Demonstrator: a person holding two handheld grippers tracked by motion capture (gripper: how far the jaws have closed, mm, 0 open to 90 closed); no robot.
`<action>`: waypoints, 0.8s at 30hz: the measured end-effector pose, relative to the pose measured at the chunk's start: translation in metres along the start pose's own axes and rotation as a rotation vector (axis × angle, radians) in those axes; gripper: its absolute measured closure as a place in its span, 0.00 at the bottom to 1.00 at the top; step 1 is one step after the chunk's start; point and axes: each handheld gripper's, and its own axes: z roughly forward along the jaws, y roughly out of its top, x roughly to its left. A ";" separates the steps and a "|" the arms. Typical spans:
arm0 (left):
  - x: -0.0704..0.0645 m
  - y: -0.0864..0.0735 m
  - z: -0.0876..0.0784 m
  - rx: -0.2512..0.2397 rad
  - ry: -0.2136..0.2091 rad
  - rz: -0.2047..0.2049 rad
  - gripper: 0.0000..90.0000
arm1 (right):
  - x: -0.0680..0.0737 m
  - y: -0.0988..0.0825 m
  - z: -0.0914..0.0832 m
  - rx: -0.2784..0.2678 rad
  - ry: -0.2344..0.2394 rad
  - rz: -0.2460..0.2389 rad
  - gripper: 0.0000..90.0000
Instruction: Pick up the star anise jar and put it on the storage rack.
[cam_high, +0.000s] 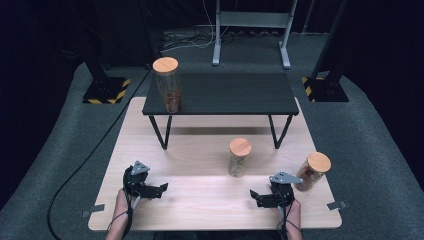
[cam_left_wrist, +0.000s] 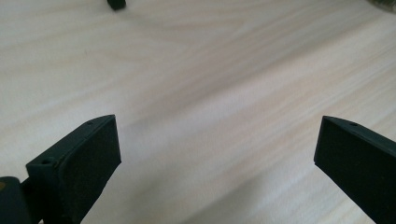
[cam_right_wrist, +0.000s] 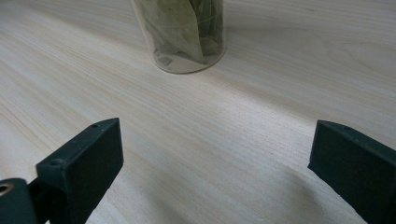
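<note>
Three clear jars with wooden lids are in the high view. A tall jar (cam_high: 167, 85) with reddish contents stands on the left end of a small black shelf (cam_high: 235, 95). On the light wooden table, a shorter jar (cam_high: 239, 157) of green leaves stands in the middle; its base (cam_right_wrist: 183, 32) lies ahead of my right gripper. A third jar (cam_high: 313, 171) with brown contents leans near the right edge. My left gripper (cam_high: 161, 188) rests low at the front left, open over bare wood (cam_left_wrist: 215, 140). Just left of the third jar is my right gripper (cam_high: 256, 195), open and holding nothing (cam_right_wrist: 215, 154).
The wooden table (cam_high: 200, 200) sits on grey carpet. The shelf stands on thin black legs (cam_high: 161, 131) across the table's back half. Beyond it are a grey metal stand (cam_high: 250, 30) and two black bases with yellow-black tape (cam_high: 106, 91). A cable (cam_high: 85, 165) runs along the floor at left.
</note>
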 end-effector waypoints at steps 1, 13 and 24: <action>-0.001 -0.004 0.001 0.007 0.003 -0.001 0.00 | 0.000 0.000 0.000 0.001 -0.001 -0.001 0.02; -0.014 -0.026 0.009 -0.008 0.102 0.026 0.00 | 0.000 0.000 -0.001 -0.005 -0.003 0.000 0.02; -0.017 -0.024 0.011 -0.010 0.122 0.005 0.00 | 0.002 0.000 0.001 0.013 -0.017 -0.019 0.02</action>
